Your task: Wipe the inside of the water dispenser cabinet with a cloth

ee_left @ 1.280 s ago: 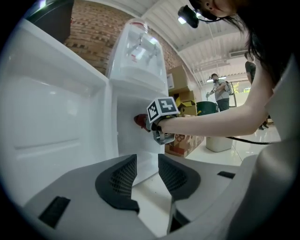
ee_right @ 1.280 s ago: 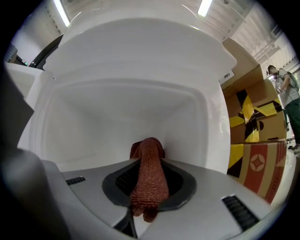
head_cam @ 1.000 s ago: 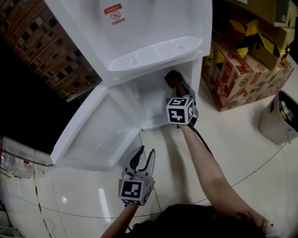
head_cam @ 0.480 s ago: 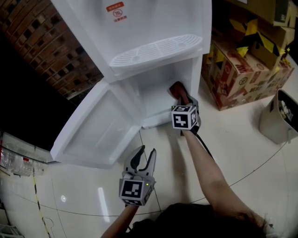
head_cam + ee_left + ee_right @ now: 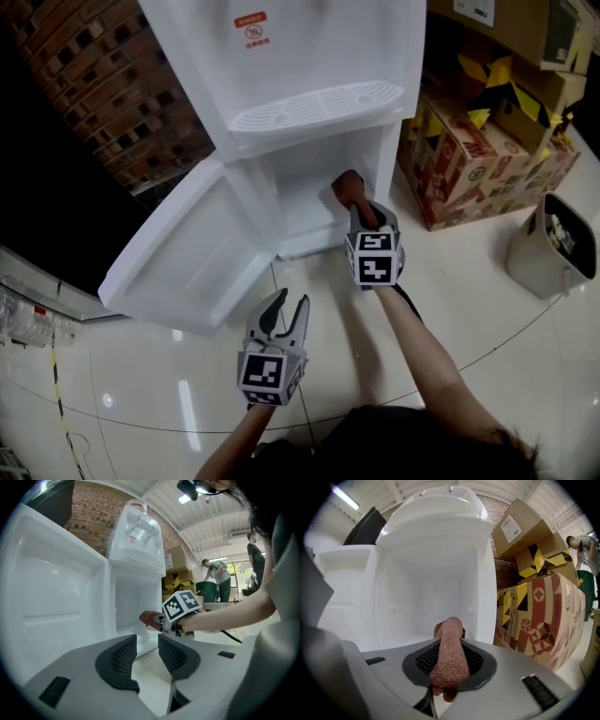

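Reddish-brown terry cloth [image 5: 449, 660] is clenched between my right gripper's [image 5: 366, 216] jaws, its bunched end poking into the open water dispenser cabinet [image 5: 305, 192], near the right wall; I can't tell if it touches any surface. My left gripper [image 5: 288, 306] hangs over the floor tiles [image 5: 450, 281] at 7 o'clock from the right one. Its jaws are parted with nothing between them, and the swung-open door [image 5: 192, 258] is at its 10 o'clock.
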{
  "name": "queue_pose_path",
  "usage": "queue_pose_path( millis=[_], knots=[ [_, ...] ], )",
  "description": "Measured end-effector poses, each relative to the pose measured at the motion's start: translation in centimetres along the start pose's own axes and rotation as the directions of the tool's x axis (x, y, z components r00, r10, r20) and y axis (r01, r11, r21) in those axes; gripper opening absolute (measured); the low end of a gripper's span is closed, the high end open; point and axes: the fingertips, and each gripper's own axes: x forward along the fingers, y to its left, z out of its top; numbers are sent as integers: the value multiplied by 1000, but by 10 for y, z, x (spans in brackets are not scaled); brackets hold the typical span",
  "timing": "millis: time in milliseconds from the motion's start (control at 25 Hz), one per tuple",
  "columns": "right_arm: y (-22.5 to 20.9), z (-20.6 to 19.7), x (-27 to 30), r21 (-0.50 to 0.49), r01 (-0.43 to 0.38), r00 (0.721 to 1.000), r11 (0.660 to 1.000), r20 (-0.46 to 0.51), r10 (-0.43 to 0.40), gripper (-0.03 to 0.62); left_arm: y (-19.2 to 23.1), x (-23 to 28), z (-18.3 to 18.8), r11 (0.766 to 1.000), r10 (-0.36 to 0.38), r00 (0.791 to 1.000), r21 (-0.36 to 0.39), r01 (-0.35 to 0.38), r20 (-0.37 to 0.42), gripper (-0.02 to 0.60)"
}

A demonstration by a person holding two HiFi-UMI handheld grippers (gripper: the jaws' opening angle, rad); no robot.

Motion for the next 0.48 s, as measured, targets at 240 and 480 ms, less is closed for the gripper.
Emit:
queue_pose_path(
  millis=[240, 480],
  knots=[
    [24, 2, -61, -7, -126, 991, 992, 34, 126, 81, -6, 11, 5, 999, 11, 999, -40, -10, 31, 121],
    [56, -23, -118, 21, -212, 977, 977, 24, 212, 81, -15, 14, 4, 998, 33, 998, -51, -30, 51, 121]
  ],
)
